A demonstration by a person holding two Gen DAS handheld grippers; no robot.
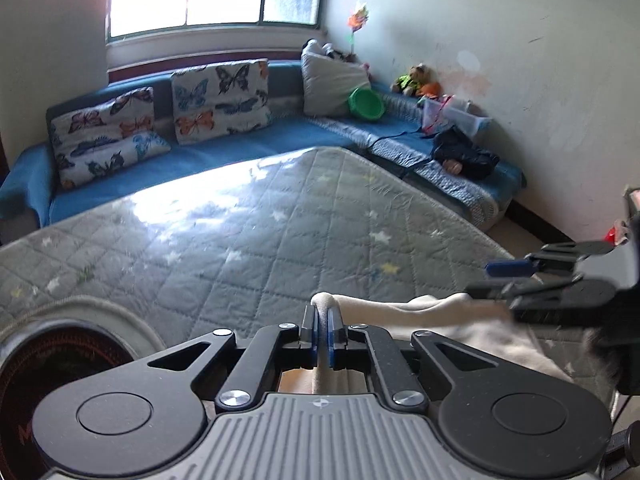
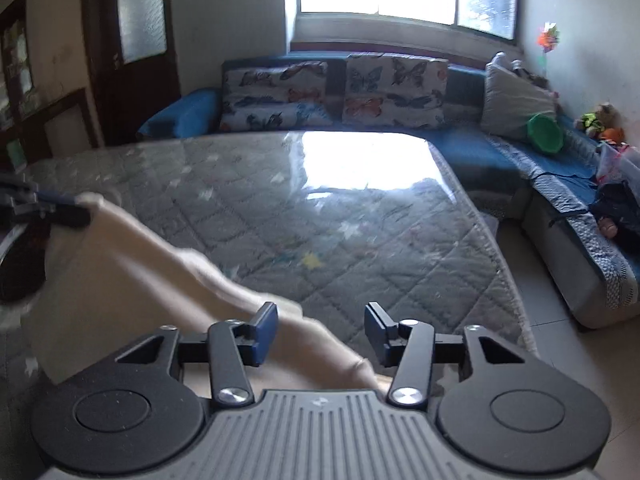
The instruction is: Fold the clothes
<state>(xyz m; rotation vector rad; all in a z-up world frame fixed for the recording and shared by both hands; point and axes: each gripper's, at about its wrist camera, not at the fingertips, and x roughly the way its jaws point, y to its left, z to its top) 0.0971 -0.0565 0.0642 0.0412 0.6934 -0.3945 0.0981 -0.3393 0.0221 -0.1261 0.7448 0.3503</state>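
Note:
A cream garment (image 1: pixel 448 320) hangs over the near edge of the grey quilted mattress (image 1: pixel 248 232). My left gripper (image 1: pixel 322 332) is shut on a corner of the garment, which bunches above the blue pads. In the right wrist view the garment (image 2: pixel 152 292) stretches from the left gripper (image 2: pixel 68 204) at far left down under my right gripper (image 2: pixel 320 330). My right gripper is open, its blue pads (image 2: pixel 266 330) wide apart, the garment's edge lying between and below them. The right gripper also shows in the left wrist view (image 1: pixel 516 280), jaws apart above the cloth.
A blue corner sofa (image 1: pixel 224 148) with butterfly cushions (image 1: pixel 220 96) runs behind and right of the mattress (image 2: pixel 280 208). It holds a green bowl (image 1: pixel 366 104), toys, a plastic box and dark clothing (image 1: pixel 464 152). Tiled floor (image 2: pixel 560 352) lies at right. A round dark object (image 1: pixel 52 368) sits at near left.

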